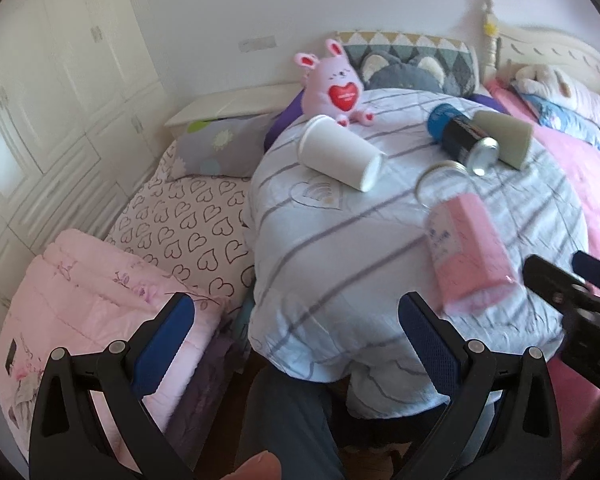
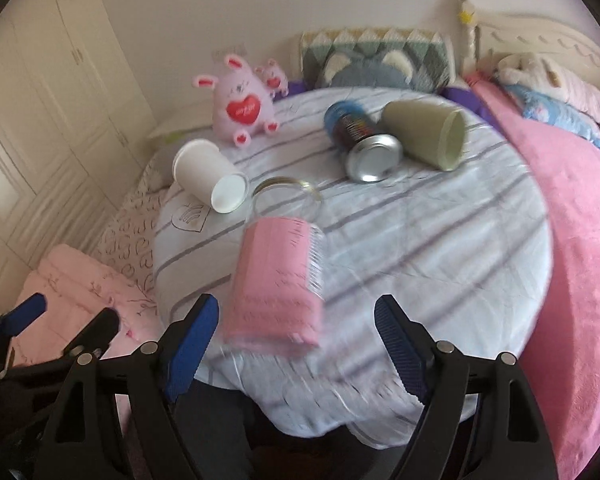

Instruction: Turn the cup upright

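Bedroom clutter surrounds your round cloth-covered table. Your right gripper hangs spread wide and empty just before the pink-sleeved glass cup, which lies on its side, long axis pointing away, mouth far. Your left gripper, also spread empty, sits farther off.

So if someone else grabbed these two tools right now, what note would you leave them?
Left hand-held gripper: open, holding nothing.
Right hand-held gripper: open, holding nothing, nearest the glass cup with the pink sleeve.
All cups lie on their sides on the round table: white paper cup, green cup, glass cup.
Done: nothing upright yet.
Left: grasp a cup and stand it up.
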Tool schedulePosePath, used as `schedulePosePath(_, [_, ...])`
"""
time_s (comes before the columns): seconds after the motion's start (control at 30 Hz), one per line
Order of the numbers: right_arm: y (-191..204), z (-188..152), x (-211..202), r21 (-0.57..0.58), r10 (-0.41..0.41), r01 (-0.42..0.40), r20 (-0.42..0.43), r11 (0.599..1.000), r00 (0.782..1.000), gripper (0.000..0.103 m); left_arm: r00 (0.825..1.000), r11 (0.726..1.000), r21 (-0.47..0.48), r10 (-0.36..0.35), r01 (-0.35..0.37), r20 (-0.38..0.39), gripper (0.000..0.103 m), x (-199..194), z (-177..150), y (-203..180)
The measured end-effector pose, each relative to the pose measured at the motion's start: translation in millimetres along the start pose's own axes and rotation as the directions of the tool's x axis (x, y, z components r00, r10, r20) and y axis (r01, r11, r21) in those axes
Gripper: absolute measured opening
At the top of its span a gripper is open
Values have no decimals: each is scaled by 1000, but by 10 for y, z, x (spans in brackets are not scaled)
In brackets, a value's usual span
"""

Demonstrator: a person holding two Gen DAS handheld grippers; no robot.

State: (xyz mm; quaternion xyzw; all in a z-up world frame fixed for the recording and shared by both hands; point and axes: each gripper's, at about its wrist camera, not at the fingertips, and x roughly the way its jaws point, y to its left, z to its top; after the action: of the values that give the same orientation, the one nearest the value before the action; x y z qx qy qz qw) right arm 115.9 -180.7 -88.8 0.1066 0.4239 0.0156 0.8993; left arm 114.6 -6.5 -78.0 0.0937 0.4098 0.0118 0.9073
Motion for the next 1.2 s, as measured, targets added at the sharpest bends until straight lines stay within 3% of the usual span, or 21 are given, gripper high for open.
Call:
schedulePosePath(0.5, [-397, -632, -938, 57, -108, 101, 149, 993, 983, 82, 994, 998, 32, -57, 55, 92, 103, -697, -313, -238])
schedulePosePath(1.0, [-443, -740, -1024, 61, -87, 77, 171, 995, 981, 82, 994, 998, 28, -59, 57, 90, 103, -761, -386, -240])
schedulePosePath(1.2, [-491, -701, -988, 72, -78, 68, 157, 995, 984, 82, 995, 996, 36, -88, 87, 43, 103, -781, -321, -332])
